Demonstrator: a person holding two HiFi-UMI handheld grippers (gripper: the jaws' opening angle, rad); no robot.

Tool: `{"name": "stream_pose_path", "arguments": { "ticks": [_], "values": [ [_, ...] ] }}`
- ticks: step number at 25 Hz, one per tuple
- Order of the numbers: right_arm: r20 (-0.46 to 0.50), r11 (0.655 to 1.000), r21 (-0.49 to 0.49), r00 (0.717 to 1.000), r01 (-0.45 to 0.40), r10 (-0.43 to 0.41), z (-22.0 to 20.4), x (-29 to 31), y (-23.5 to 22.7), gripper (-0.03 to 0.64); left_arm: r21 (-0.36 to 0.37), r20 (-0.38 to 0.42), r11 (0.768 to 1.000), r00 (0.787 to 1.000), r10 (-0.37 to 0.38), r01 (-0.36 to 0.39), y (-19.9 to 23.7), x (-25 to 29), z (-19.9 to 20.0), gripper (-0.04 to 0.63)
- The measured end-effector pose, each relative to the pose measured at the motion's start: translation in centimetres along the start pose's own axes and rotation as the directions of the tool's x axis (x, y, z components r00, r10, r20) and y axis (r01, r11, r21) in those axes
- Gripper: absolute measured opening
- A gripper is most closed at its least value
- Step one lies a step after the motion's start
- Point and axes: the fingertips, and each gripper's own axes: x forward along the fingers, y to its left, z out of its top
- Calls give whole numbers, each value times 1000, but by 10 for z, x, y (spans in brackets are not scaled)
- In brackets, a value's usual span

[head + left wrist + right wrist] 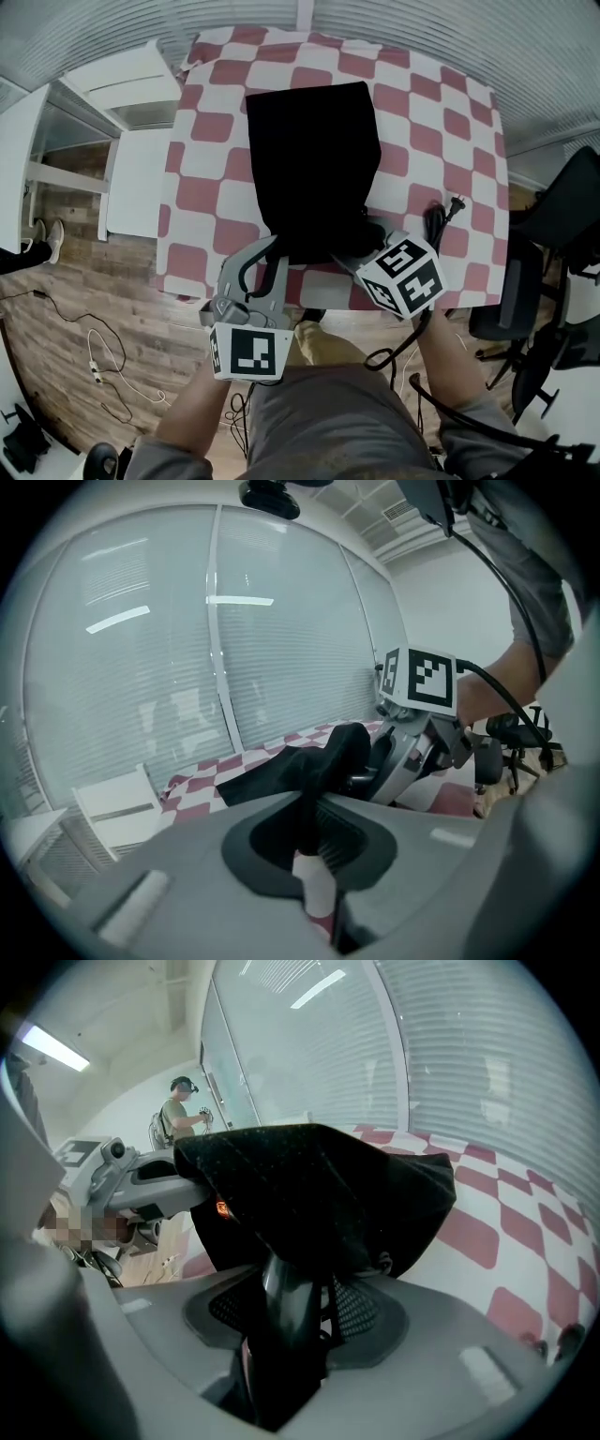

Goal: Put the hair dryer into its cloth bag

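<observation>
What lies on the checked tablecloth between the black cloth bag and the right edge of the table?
A black power cord ending in a plug lies there, right of the cloth bag. The head view shows it.

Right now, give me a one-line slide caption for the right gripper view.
Right gripper grips the hair dryer by its handle, the black cloth bag draped over its head, above the checked table.

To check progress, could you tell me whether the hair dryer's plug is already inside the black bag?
No, the plug lies bare on the checked tablecloth, to the right of the cloth bag.
</observation>
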Motion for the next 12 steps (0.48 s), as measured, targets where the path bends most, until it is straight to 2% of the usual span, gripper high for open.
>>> {"name": "stream_pose_path", "arguments": {
  "ticks": [8,12],
  "values": [
    [28,997,79,999,22,-25,14,-14,-5,222,90,29,995,999,-36,34,-23,-18,21,9],
    [60,990,141,998,-12,3,22,-13,-2,222,129,4,992,1000,-10,9,-15,-17,18,9]
  ]
}}
